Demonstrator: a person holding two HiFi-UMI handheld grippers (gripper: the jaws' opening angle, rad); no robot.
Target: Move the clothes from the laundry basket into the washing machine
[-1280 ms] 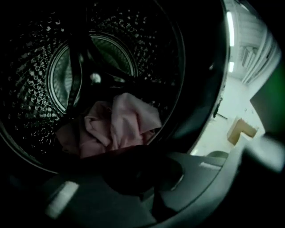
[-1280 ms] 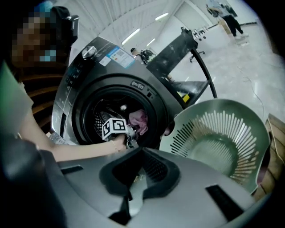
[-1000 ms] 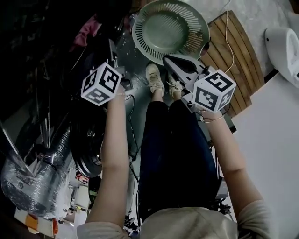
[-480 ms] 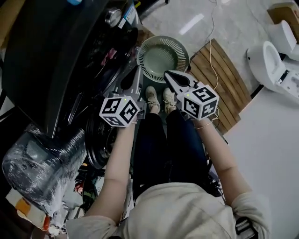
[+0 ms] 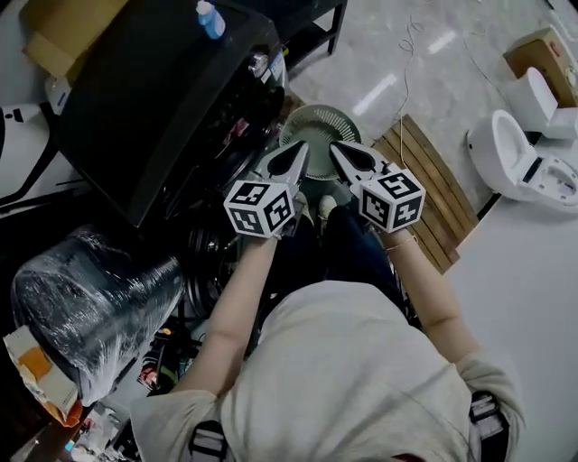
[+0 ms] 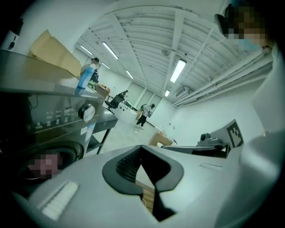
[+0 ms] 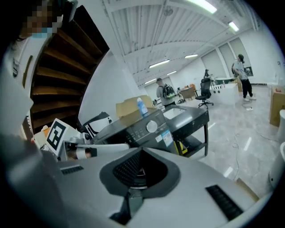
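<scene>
The dark front-loading washing machine [image 5: 153,99] stands at the upper left of the head view, and its control panel and knob [image 6: 87,112] show in the left gripper view. On the floor beside it lies the round green laundry basket [image 5: 318,133], with no clothes visible in it. My left gripper [image 5: 301,149] and right gripper [image 5: 336,149] are held up side by side above the basket, both shut with nothing between the jaws. The left gripper [image 6: 141,149] points past the washer's front. The right gripper [image 7: 141,153] points at the washer [image 7: 147,127].
A slatted wooden mat [image 5: 442,194] lies right of the basket, and a white toilet [image 5: 519,162] stands beyond it. A plastic-wrapped bundle [image 5: 90,298] sits at the lower left. A blue bottle [image 5: 209,18] and a cardboard box [image 5: 63,32] rest on the washer. People stand far across the hall.
Both grippers have risen well above the basket and come closer together. The person has straightened up, so the basket and floor look smaller and farther away.
</scene>
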